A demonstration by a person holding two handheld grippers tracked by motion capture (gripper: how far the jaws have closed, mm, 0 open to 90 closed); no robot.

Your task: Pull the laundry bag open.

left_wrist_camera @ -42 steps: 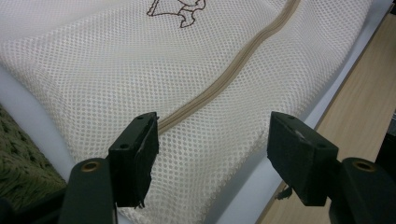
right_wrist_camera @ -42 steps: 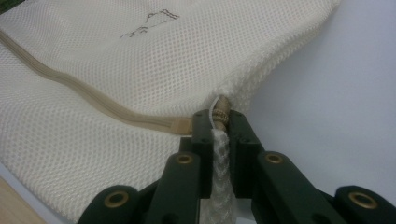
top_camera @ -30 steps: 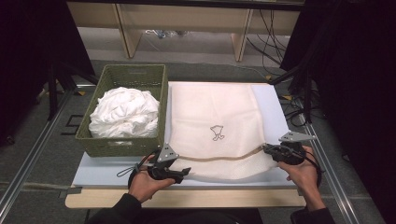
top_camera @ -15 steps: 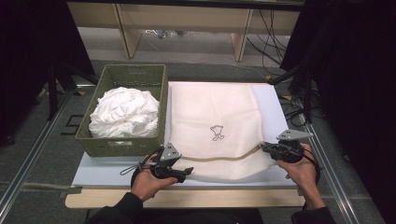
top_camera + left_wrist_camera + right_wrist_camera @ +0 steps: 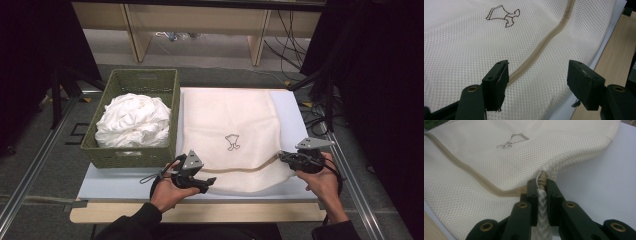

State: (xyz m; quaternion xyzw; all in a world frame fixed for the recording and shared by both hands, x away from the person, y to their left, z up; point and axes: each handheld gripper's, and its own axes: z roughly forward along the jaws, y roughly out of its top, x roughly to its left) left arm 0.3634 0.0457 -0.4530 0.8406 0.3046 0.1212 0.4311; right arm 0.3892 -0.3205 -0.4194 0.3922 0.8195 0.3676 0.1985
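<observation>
Jaws of the right gripper (image 5: 541,185) are seen clamped together on the zipper end (image 5: 542,178) of a cream mesh laundry bag (image 5: 230,135), a bunched fold of mesh pinched between them at lower centre of the right gripper view. At lower left of the high view, the left gripper (image 5: 206,182) is held with its jaws apart and nothing between them, poised over the bag's near edge; in the left gripper view the tan zipper (image 5: 544,43) is seen running between the two black pads from lower left to upper right. The bag is laid flat on the pale table top (image 5: 115,181), right of centre, its long axis running from the near edge toward the far edge, its zipper crossing the near end. A small embroidered emblem (image 5: 232,142) is shown mid-bag. A green basket (image 5: 135,156) of white cloth (image 5: 133,120) is set just beside it, at left.
</observation>
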